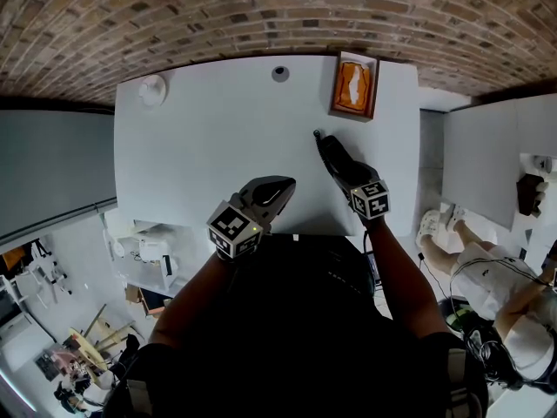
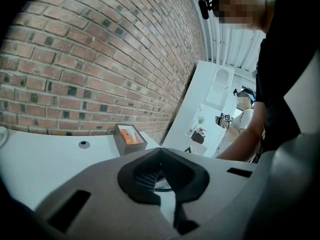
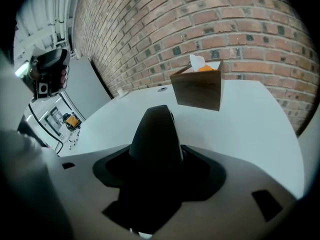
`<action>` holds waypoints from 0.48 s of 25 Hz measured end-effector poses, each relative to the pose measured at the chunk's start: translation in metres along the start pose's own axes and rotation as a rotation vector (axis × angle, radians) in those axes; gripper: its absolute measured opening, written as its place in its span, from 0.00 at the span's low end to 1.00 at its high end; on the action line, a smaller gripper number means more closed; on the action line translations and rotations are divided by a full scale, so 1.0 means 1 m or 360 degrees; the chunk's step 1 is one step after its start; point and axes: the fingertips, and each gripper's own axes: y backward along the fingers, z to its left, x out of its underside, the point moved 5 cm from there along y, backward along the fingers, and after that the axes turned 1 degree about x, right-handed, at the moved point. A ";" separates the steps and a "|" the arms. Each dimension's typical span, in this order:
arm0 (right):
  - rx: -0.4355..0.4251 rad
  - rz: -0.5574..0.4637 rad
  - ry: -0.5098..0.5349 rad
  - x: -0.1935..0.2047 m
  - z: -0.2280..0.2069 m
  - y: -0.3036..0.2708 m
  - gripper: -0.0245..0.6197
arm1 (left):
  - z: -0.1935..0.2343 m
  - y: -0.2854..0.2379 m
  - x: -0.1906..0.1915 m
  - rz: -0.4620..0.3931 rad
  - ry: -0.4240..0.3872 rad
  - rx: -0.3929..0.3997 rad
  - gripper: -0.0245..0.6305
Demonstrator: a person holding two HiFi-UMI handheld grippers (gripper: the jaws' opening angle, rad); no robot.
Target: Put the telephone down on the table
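Note:
My right gripper (image 1: pixel 341 165) is shut on a black telephone handset (image 1: pixel 325 144), which sticks out forward over the right half of the white table (image 1: pixel 218 138). In the right gripper view the telephone (image 3: pixel 156 134) fills the space between the jaws and points toward the tissue box (image 3: pixel 198 88). Whether its tip touches the table I cannot tell. My left gripper (image 1: pixel 271 195) hovers at the table's front edge, jaws together with nothing held. The left gripper view shows only the gripper's grey body and its dark recess (image 2: pixel 161 176).
A wooden tissue box (image 1: pixel 353 85) with orange tissue stands at the back right of the table. A small grey disc (image 1: pixel 279 73) lies at the back middle and a white round object (image 1: pixel 152 89) at the back left. A brick wall (image 1: pixel 261 11) runs behind. Another person (image 1: pixel 509 294) sits to the right.

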 end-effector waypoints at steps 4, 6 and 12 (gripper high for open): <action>0.0008 0.0016 0.0065 0.004 -0.001 -0.003 0.48 | -0.001 0.000 0.003 0.0016 0.0010 -0.0008 0.05; 0.0017 0.0031 0.0087 0.006 -0.002 -0.004 0.48 | -0.002 -0.001 0.004 0.0025 0.0023 -0.0007 0.05; 0.0037 0.0072 0.0123 0.015 -0.003 -0.007 0.48 | -0.005 -0.003 0.007 0.0031 0.0033 -0.0007 0.05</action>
